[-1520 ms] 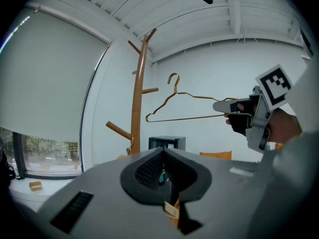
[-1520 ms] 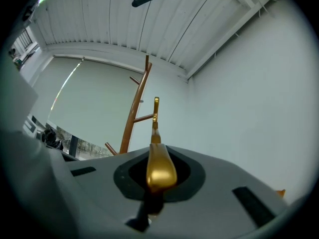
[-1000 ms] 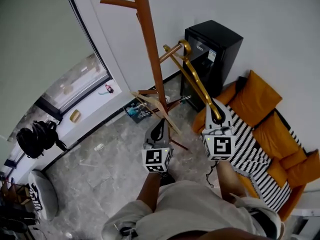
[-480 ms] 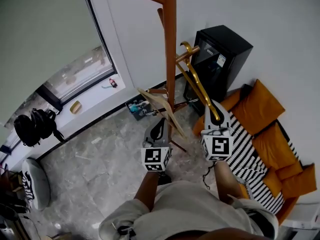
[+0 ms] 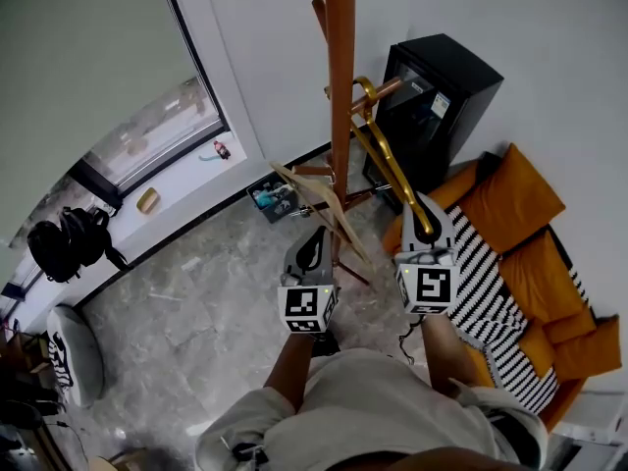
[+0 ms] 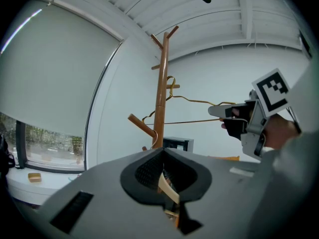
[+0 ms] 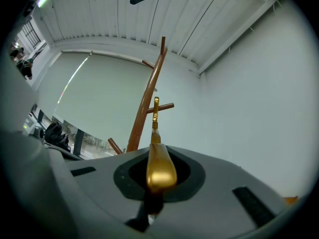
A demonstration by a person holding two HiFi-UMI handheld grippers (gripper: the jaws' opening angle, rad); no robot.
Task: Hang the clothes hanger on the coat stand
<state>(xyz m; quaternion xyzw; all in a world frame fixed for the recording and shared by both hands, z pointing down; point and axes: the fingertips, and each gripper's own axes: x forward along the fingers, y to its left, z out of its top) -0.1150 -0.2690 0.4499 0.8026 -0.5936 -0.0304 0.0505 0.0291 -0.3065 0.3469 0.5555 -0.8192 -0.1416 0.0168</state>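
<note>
The orange-brown coat stand (image 5: 340, 96) rises in front of me. My right gripper (image 5: 423, 214) is shut on the end of a gold hanger (image 5: 391, 170). The hanger's hook (image 5: 365, 90) sits at a side peg (image 5: 385, 89) and seems looped over it. In the right gripper view the gold hanger (image 7: 160, 166) runs from the jaws up to that peg (image 7: 164, 106). My left gripper (image 5: 314, 241) is shut on a pale wooden hanger (image 5: 319, 202) close to the pole. In the left gripper view the pale wood (image 6: 168, 189) is pinched between the jaws.
A black cabinet (image 5: 437, 96) stands against the wall right of the stand. An orange sofa (image 5: 515, 204) with a striped cloth (image 5: 491, 283) lies at the right. A black bag (image 5: 69, 243) and a white cushion (image 5: 77, 356) sit by the window at the left.
The head view has swung, so the stand now stands more upright in it. Both grippers keep their hold, and the gold hook stays at the peg.
</note>
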